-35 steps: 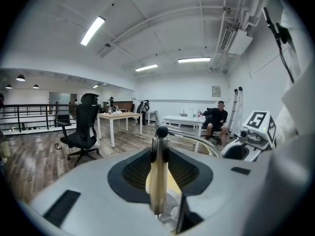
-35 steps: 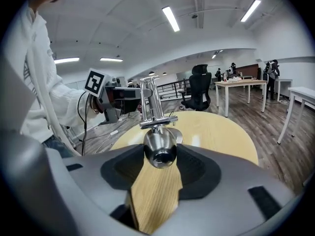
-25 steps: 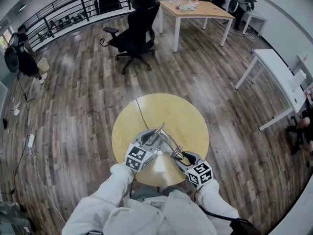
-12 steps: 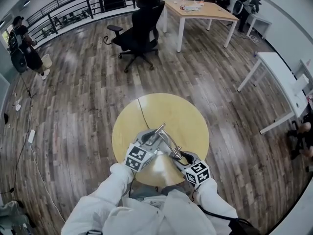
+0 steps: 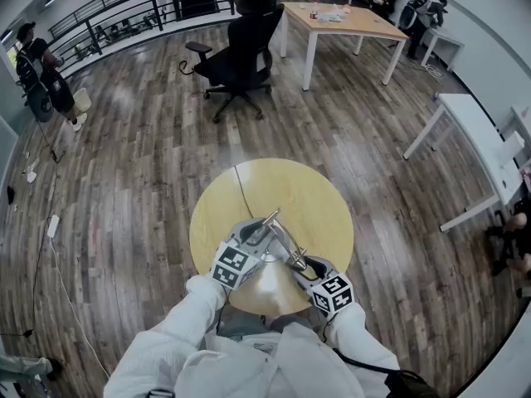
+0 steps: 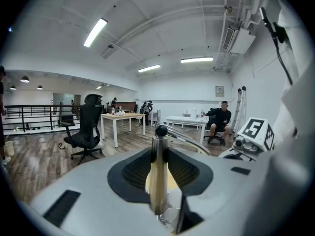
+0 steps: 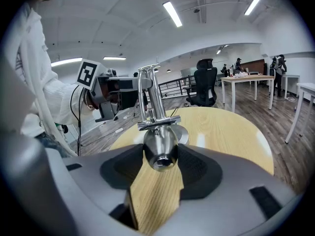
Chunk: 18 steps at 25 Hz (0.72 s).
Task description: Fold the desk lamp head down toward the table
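You had both grippers on the lamp, which stood at the near side of the round wooden bench, close to your body. Your left gripper had its jaws clenched on the lamp's metal post. In the left gripper view the post ran up between the two dark pads to a small black ball at its top. From there the thin arm sloped away to the right, toward the marker cube of your other gripper. Your right gripper was grasping the lamp head. In the right gripper view this shiny metal cone sat squeezed between the pads, its narrow end turned toward the camera, above the bench top. Two parallel rods rose from the head to the joint at the top, and a round metal disc showed just behind the head; whether that was the lamp's foot could not be told. From above, the arm ran as a slanted line from one gripper to the other, higher at the left end. A dark cord lay across the bench top toward its far edge. Well beyond the bench, a black office chair and a wood-topped desk stood on the plank floor.
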Each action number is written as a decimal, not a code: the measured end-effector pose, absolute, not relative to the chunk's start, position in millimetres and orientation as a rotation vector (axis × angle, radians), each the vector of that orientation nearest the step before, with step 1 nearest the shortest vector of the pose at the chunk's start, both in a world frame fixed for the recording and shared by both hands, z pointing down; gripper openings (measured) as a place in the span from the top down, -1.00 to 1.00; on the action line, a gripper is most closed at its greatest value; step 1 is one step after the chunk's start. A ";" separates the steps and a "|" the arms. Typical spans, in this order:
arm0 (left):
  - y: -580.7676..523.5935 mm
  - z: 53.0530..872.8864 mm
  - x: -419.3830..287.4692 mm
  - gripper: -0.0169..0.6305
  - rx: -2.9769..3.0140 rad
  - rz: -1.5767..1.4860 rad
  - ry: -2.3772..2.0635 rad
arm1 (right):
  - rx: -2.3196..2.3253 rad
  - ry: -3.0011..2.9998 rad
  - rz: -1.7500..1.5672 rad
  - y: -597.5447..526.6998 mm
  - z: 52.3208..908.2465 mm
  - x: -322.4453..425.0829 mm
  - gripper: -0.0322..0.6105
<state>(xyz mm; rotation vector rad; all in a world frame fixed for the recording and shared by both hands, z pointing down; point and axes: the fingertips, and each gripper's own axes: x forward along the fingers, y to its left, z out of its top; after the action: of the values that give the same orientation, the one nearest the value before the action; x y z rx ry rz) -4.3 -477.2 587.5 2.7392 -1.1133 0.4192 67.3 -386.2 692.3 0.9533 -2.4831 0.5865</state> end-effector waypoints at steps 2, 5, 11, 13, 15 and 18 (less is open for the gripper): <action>-477.8 582.1 -4.2 0.63 2.769 0.415 -1.130 | 0.953 -2.493 0.584 -384.8 692.2 68.0 0.26; -476.3 577.5 -5.0 0.62 2.798 0.408 -1.150 | 0.972 -2.488 0.560 -383.0 690.8 71.9 0.26; -469.2 571.2 -24.1 0.63 2.757 0.358 -1.232 | 1.119 -2.491 0.687 -375.1 680.2 102.8 0.26; -462.0 572.9 -42.3 0.63 2.676 0.310 -1.279 | 1.230 -2.498 0.751 -375.7 665.5 116.6 0.26; -449.2 569.1 -57.9 0.63 2.598 0.221 -1.315 | 1.339 -2.532 0.769 -378.7 636.1 122.7 0.26; -429.8 554.2 -66.5 0.73 2.515 0.136 -1.402 | 1.489 -2.618 0.691 -383.9 577.5 112.4 0.27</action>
<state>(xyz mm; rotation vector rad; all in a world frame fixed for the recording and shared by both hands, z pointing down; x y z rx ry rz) -66.5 -429.8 554.2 2.5146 -1.4016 0.1364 112.4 -383.9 577.5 1.4885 -2.6183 0.6911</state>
